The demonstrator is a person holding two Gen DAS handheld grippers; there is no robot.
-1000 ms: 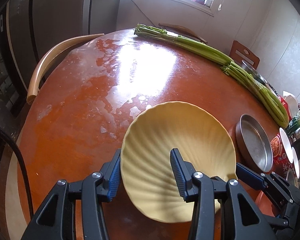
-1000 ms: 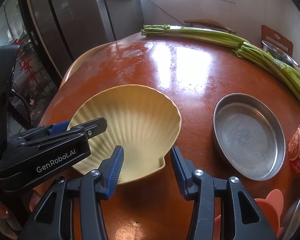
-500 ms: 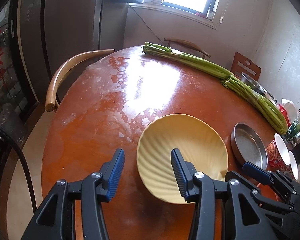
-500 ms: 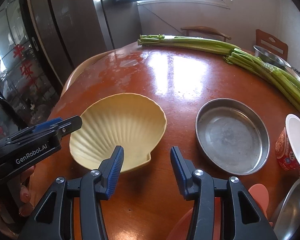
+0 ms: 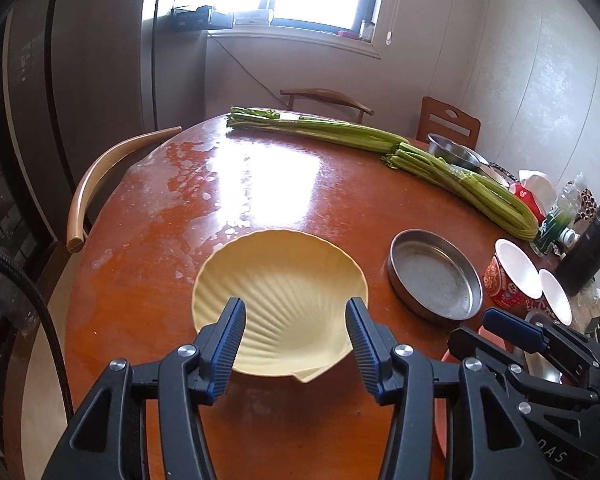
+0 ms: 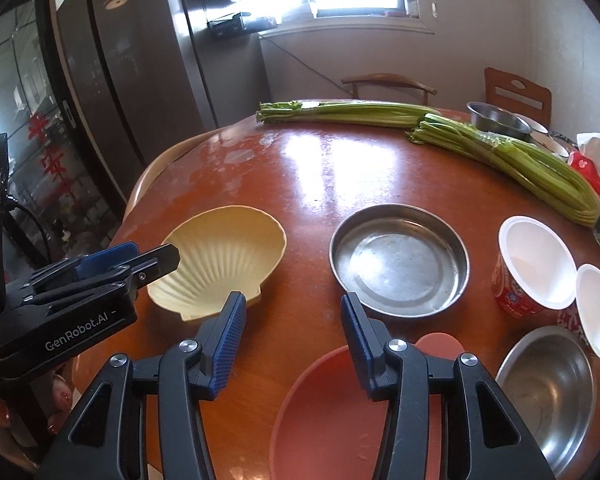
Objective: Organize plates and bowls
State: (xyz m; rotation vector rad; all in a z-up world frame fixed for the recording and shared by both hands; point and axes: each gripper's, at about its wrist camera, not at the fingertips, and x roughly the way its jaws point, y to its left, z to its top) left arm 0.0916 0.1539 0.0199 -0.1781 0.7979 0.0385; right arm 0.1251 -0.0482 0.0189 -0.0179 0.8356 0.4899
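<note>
The shell plate (image 5: 280, 300) lies flat on the table (image 5: 160, 280), just ahead of the left gripper (image 5: 296, 334), whose jaws are opening with nothing pressed between them. A second ago the plate filled that view, close against the pads; now both grippers have pulled back and up. The right gripper (image 6: 290, 326) is parted and empty, the metal pan (image 6: 400, 260) ahead of it, the pink plate (image 6: 320, 412) beneath. The shell plate looks placed; another dish likely comes next.

Pale yellow ribbed shell plate (image 5: 280, 280)
</note>
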